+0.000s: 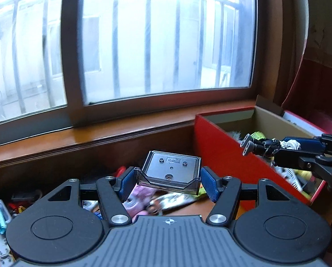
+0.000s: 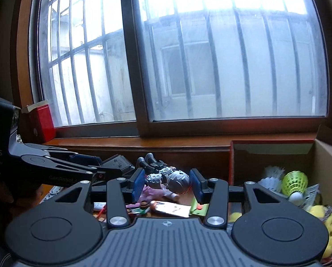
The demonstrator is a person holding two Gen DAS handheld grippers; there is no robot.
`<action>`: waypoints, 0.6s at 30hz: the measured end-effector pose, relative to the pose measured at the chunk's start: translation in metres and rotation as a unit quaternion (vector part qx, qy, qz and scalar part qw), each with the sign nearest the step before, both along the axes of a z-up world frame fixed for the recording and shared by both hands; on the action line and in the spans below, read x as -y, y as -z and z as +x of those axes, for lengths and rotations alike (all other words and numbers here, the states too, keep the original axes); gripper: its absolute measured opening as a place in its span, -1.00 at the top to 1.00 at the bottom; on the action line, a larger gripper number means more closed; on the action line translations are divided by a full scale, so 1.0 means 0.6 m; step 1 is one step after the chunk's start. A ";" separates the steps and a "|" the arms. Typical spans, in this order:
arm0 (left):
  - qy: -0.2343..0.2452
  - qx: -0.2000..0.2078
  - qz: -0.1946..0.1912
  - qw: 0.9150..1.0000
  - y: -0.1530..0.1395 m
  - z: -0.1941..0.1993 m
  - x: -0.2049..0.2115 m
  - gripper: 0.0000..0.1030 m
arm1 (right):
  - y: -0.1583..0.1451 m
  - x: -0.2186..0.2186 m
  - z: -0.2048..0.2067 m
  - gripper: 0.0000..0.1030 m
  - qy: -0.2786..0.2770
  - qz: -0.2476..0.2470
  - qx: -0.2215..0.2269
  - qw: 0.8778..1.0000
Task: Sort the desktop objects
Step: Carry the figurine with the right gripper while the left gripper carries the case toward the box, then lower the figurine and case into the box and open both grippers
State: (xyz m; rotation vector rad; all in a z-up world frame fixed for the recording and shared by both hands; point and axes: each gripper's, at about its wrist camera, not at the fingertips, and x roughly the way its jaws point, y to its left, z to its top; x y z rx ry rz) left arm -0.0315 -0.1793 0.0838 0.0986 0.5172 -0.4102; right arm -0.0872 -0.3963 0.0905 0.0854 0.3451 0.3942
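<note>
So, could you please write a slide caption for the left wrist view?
Left gripper holds a smoky plastic case above desk clutter, beside the red box by the window.

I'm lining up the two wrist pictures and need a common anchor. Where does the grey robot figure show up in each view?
Left wrist view: the robot figure is at the right edge, gripped in the right claw above the red box.
Right wrist view: it lies centre frame, between that claw's blue pads.
Shared landmark: the red box, right of centre in both.
</note>
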 end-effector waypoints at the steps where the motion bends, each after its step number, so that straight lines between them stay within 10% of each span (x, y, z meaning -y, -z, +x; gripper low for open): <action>1: 0.003 0.001 -0.002 1.000 -0.002 0.002 0.008 -0.22 | -0.002 0.007 -0.002 0.09 0.002 -0.001 0.002 1.000; 18: 0.078 0.021 0.006 0.997 -0.028 0.027 0.170 -0.22 | -0.005 0.153 -0.017 0.09 0.071 0.003 0.019 0.997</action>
